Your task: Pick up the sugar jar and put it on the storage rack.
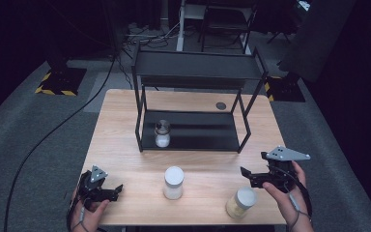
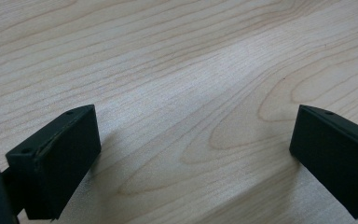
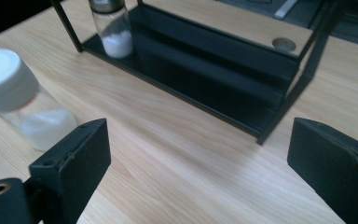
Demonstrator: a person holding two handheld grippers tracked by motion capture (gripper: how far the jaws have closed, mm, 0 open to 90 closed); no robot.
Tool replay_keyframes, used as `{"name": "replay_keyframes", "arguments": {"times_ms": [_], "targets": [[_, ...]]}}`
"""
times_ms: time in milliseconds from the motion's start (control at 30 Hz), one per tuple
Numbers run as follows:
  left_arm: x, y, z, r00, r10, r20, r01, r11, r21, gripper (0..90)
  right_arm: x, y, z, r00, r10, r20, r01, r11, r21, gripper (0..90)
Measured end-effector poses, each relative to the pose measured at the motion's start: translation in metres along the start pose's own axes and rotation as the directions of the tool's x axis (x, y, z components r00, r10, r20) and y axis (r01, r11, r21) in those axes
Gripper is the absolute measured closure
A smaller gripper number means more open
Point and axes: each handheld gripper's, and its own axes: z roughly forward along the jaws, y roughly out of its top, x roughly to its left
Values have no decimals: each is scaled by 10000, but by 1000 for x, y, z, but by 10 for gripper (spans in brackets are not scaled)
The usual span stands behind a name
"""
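Nearest the lens in the right gripper view: two black jaws spread wide, nothing between them but bare bench. Right hand-held gripper held above the bench's right front, aimed left and toward the rack. Just below it in the high view, close to the front edge, a yellowish jar with a pale lid, upright; closest thing to this gripper, yet lying under and behind the jaws rather than ahead of them. Ahead and to the jaws' left, a white-lidded jar, upright, long axis vertical, holding white powder, roughly midway between both hands on the bench.

Left hand-held gripper low at the left front corner, jaws also wide apart and empty, pointing right toward that white-lidded jar; probably the better lined up for it, though not clearly nearer.

On the rack's lower shelf, left end, a glass jar with a metal cap and some white powder, well apart from both grippers.

Hard to make out: contents of the yellowish jar. White-lidded jar cut off at the right gripper view's left edge; glass jar's cap cropped at that view's top. Small dark disc in the bench behind the rack, nature unclear.
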Motion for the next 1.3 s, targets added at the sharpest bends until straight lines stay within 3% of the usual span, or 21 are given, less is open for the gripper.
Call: {"name": "replay_keyframes", "arguments": {"times_ms": [567, 1300], "targets": [[0, 0, 0, 10000, 34, 33, -34, 10000, -10, 13, 28, 23, 10, 9980, -439, -447, 429, 9988, -219, 62], [0, 0, 0, 10000, 45, 64, -45, 10000, -9, 13, 64, 50, 44, 9871, -1089, -1173, 1075, 9940, -189, 65]]}}
